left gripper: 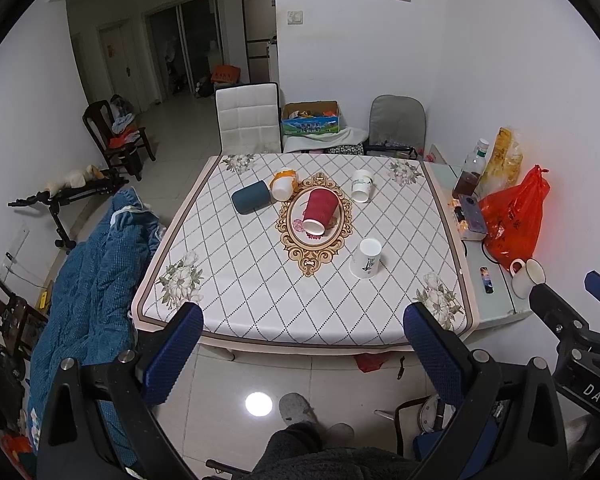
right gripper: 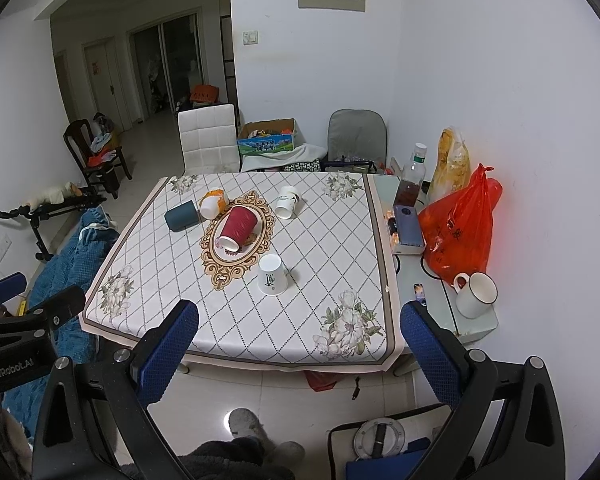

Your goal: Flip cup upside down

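Several cups stand upside down on the table (left gripper: 260,312): a red ribbed cup (left gripper: 318,210) in the middle, a white printed cup (left gripper: 367,259) near the front, a white cup (left gripper: 361,186) at the back, an orange and white cup (left gripper: 283,185) and a dark blue cup (left gripper: 251,197) on its side. They also show in the right wrist view: red cup (right gripper: 238,226), white printed cup (right gripper: 272,275). My left gripper (left gripper: 304,328) is open and empty, well short of the table. My right gripper (right gripper: 300,326) is open and empty too.
A side shelf (right gripper: 432,280) at the right holds a white mug (right gripper: 474,294), a red plastic bag (right gripper: 460,226), a bottle (right gripper: 412,180) and a phone (right gripper: 408,226). A blue quilt (left gripper: 84,280) lies left of the table. Chairs (left gripper: 248,120) stand behind it.
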`<state>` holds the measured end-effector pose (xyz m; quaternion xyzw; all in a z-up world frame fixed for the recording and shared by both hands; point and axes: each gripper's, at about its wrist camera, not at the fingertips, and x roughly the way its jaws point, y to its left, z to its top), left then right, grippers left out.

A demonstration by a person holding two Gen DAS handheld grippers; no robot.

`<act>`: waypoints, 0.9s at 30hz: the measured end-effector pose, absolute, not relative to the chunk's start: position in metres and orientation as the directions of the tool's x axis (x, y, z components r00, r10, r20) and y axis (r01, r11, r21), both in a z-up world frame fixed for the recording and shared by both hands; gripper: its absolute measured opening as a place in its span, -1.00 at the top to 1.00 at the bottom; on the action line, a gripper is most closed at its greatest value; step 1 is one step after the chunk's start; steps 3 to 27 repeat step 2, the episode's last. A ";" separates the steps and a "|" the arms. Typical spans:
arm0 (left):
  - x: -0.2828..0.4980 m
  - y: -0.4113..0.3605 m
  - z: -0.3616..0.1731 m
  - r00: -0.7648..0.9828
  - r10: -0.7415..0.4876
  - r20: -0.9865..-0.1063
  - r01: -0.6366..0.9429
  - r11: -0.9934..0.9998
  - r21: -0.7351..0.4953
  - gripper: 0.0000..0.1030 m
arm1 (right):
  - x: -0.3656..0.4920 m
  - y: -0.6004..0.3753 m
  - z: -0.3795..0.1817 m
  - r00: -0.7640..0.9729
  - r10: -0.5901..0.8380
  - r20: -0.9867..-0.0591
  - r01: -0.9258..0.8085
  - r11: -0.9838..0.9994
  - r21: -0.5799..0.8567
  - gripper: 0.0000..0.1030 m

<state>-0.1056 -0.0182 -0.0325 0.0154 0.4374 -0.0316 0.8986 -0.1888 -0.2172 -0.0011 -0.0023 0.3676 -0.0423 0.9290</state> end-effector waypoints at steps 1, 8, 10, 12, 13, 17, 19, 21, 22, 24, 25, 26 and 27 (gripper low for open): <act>-0.104 -0.019 -0.031 0.615 -0.042 -0.787 0.070 0.998 0.002 -0.99 | -0.189 -0.217 -0.001 0.726 -0.079 -0.683 0.077 0.996 -0.034 -0.99; -0.105 -0.019 -0.031 0.615 -0.043 -0.787 0.071 0.998 0.001 -0.99 | -0.190 -0.217 -0.001 0.726 -0.080 -0.683 0.077 0.996 -0.035 -0.99; -0.105 -0.019 -0.031 0.615 -0.043 -0.787 0.071 0.998 0.001 -0.99 | -0.190 -0.217 -0.001 0.726 -0.080 -0.683 0.077 0.996 -0.035 -0.99; -0.105 -0.019 -0.031 0.615 -0.043 -0.787 0.071 0.998 0.001 -0.99 | -0.190 -0.217 -0.001 0.726 -0.080 -0.683 0.077 0.996 -0.035 -0.99; -0.105 -0.019 -0.031 0.615 -0.043 -0.787 0.071 0.998 0.001 -0.99 | -0.190 -0.217 -0.001 0.726 -0.080 -0.683 0.077 0.996 -0.035 -0.99; -0.105 -0.019 -0.031 0.615 -0.043 -0.787 0.071 0.998 0.001 -0.99 | -0.190 -0.217 -0.001 0.726 -0.080 -0.683 0.077 0.996 -0.035 -0.99; -0.105 -0.019 -0.031 0.615 -0.043 -0.787 0.071 0.998 0.001 -0.99 | -0.190 -0.217 -0.001 0.726 -0.080 -0.683 0.077 0.996 -0.035 -0.99; -0.105 -0.019 -0.031 0.615 -0.043 -0.787 0.071 0.998 0.001 -0.99 | -0.190 -0.217 -0.001 0.726 -0.080 -0.683 0.077 0.996 -0.035 -0.99; -0.105 -0.019 -0.031 0.615 -0.043 -0.787 0.071 0.998 0.001 -0.99 | -0.190 -0.217 -0.001 0.726 -0.080 -0.683 0.077 0.996 -0.035 -0.99; -0.105 -0.019 -0.031 0.615 -0.043 -0.787 0.071 0.998 0.001 -0.99 | -0.190 -0.217 -0.001 0.726 -0.080 -0.683 0.077 0.996 -0.035 -0.99; -0.105 -0.019 -0.031 0.615 -0.043 -0.787 0.071 0.998 0.001 -0.99 | -0.190 -0.217 -0.001 0.726 -0.080 -0.683 0.077 0.996 -0.035 -0.99; -0.105 -0.019 -0.031 0.615 -0.043 -0.787 0.071 0.998 0.001 -0.99 | -0.190 -0.217 -0.001 0.726 -0.080 -0.683 0.077 0.996 -0.035 -0.99; -0.105 -0.019 -0.031 0.615 -0.043 -0.787 0.071 0.998 0.001 -0.99 | -0.190 -0.217 -0.001 0.726 -0.080 -0.683 0.077 0.996 -0.035 -0.99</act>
